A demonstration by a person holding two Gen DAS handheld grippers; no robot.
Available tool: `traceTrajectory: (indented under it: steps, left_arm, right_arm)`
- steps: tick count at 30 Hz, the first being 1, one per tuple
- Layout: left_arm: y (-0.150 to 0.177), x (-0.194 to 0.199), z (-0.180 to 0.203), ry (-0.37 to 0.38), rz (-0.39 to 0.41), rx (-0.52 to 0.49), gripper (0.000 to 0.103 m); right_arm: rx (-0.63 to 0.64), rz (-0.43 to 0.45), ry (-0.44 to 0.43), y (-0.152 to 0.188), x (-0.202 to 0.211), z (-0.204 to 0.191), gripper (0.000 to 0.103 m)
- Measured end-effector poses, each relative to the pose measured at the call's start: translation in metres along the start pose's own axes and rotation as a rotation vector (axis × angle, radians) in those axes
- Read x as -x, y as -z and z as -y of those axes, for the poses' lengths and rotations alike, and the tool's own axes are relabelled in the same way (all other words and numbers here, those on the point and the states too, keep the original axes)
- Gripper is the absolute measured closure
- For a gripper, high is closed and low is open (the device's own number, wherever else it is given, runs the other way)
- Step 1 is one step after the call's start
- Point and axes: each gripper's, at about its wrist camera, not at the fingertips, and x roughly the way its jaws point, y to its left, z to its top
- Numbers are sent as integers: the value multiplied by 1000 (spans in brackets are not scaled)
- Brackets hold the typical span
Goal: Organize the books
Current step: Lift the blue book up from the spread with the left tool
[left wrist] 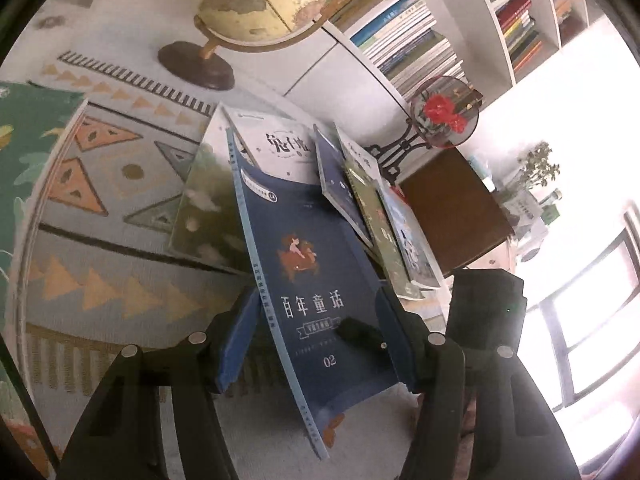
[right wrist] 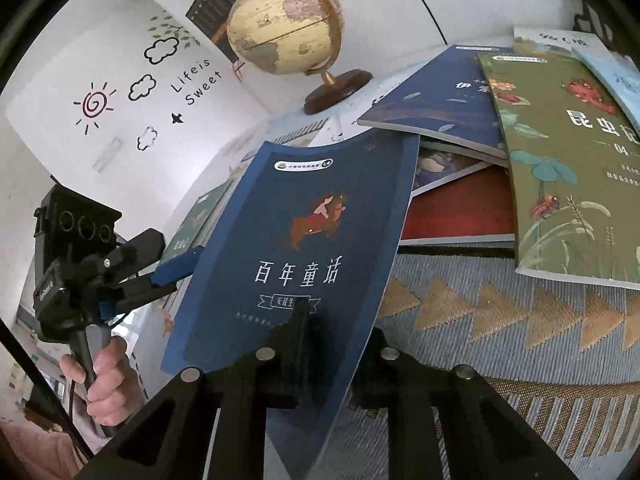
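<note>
A patterned mat point(right wrist: 500, 312) covers the surface below white bookshelves point(left wrist: 460, 20) and a globe point(right wrist: 284, 24). The left gripper point(left wrist: 316, 340) brackets the lifted dark blue book point(right wrist: 304, 240); whether its pads press is unclear. The right gripper point(right wrist: 332, 332) pinches the book's lower edge. Right, a loose pile of books point(right wrist: 560, 152) looks unsorted. Most of the task seems left.

A cream-and-tan globe on a dark round wooden base point(right wrist: 286, 24) stands on the patterned woven cloth with orange triangles point(right wrist: 500, 312). Behind it, a white wall carries drawn clouds, a spiral sun and the words "Life is Sweet" point(right wrist: 196, 80). A round fan ornament with red flowers on a black stand point(left wrist: 444, 114) sits beside a dark brown wooden box point(left wrist: 452, 208). A leafy potted plant point(left wrist: 536, 168) stands near the bright window point(left wrist: 592, 308).
</note>
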Motion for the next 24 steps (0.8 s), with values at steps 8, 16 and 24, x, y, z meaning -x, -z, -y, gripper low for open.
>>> traceTrajectory:
  steps: [8, 16, 24]
  left_arm:
    - [8, -24, -11, -162, -85, 35, 79]
    - [15, -25, 21, -398, -17, -193, 82]
    - [14, -12, 18, -427, 2, -205, 82]
  right_arm:
    - [-3, 1, -6, 2, 0, 2, 86]
    - [80, 18, 45, 5, 3, -14, 86]
    - [256, 42, 153, 13, 3, -51, 86]
